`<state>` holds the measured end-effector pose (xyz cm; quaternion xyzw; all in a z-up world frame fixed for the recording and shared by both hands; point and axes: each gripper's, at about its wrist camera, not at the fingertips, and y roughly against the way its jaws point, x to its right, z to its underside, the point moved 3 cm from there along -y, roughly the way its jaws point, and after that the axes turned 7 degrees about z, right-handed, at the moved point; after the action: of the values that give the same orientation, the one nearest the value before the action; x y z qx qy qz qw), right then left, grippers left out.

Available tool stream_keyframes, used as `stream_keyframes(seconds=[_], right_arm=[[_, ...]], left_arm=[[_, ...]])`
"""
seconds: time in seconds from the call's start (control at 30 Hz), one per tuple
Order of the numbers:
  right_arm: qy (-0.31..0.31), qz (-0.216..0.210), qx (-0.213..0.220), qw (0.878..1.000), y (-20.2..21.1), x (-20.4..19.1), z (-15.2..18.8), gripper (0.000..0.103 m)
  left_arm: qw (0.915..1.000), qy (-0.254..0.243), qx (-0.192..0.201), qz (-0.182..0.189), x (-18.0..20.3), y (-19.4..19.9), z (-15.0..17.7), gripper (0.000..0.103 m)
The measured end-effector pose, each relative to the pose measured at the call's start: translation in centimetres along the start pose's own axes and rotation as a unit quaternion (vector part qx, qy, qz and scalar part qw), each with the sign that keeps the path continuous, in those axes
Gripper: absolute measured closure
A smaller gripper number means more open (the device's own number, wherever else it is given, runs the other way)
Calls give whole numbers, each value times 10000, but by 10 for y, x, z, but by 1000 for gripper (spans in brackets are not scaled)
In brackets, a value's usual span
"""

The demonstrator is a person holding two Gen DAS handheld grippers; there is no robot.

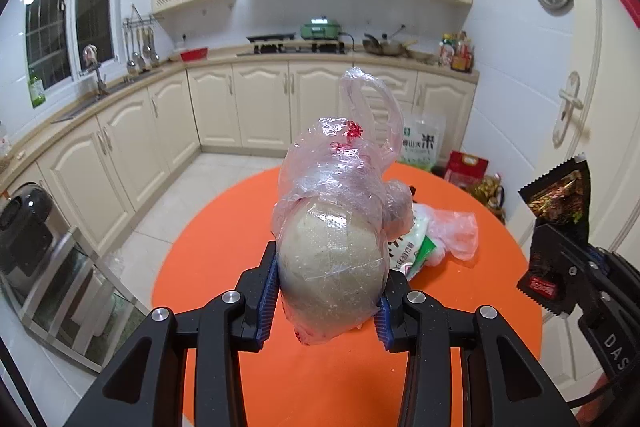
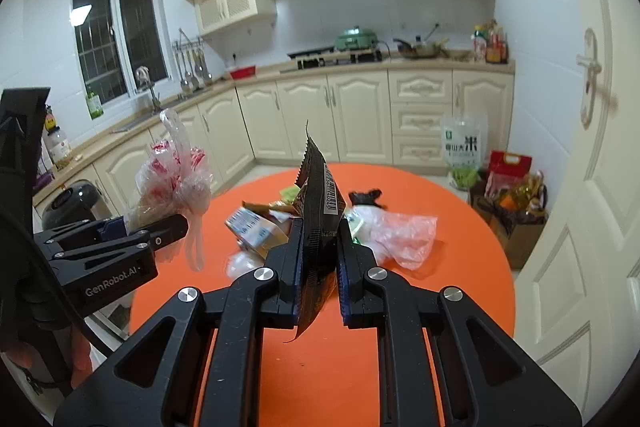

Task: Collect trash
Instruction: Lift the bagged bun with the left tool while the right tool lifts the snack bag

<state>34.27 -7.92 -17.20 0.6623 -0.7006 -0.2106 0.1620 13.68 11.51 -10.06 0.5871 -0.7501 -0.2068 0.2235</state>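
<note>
My left gripper (image 1: 326, 295) is shut on a clear plastic bag with a pale round lump inside (image 1: 332, 259) and holds it above the round orange table (image 1: 208, 259). The bag's handles stick up. My right gripper (image 2: 318, 263) is shut on a dark snack wrapper (image 2: 320, 195), held upright above the table. The left gripper (image 2: 160, 227) with its bag (image 2: 172, 179) shows at left in the right wrist view. The right gripper with the wrapper (image 1: 560, 199) shows at right in the left wrist view. More trash lies on the table: a crumpled clear bag (image 2: 400, 231), a small carton (image 2: 256, 227), a black scrap (image 2: 366, 197).
Cream kitchen cabinets (image 1: 260, 107) and a counter run behind the table. A rice bag (image 2: 462, 151) and a box of goods (image 2: 516, 211) stand on the floor by the white door (image 2: 592, 147). A black appliance (image 1: 24, 227) and a glass-topped stand (image 1: 68, 291) are at the left.
</note>
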Motion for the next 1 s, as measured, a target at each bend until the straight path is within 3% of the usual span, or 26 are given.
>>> stream_keyframes(seconds=[0.37, 0.6, 1.0], right_arm=[[216, -36, 528, 9984, 53, -24, -10, 90], [268, -16, 887, 9957, 84, -28, -16, 89], [317, 3, 1172, 9926, 114, -35, -14, 89]], left_arm=[[9975, -26, 711, -29, 11, 106, 61, 66], [9938, -120, 1108, -38, 25, 152, 97, 66], [9896, -188, 1425, -60, 22, 185, 147, 66]])
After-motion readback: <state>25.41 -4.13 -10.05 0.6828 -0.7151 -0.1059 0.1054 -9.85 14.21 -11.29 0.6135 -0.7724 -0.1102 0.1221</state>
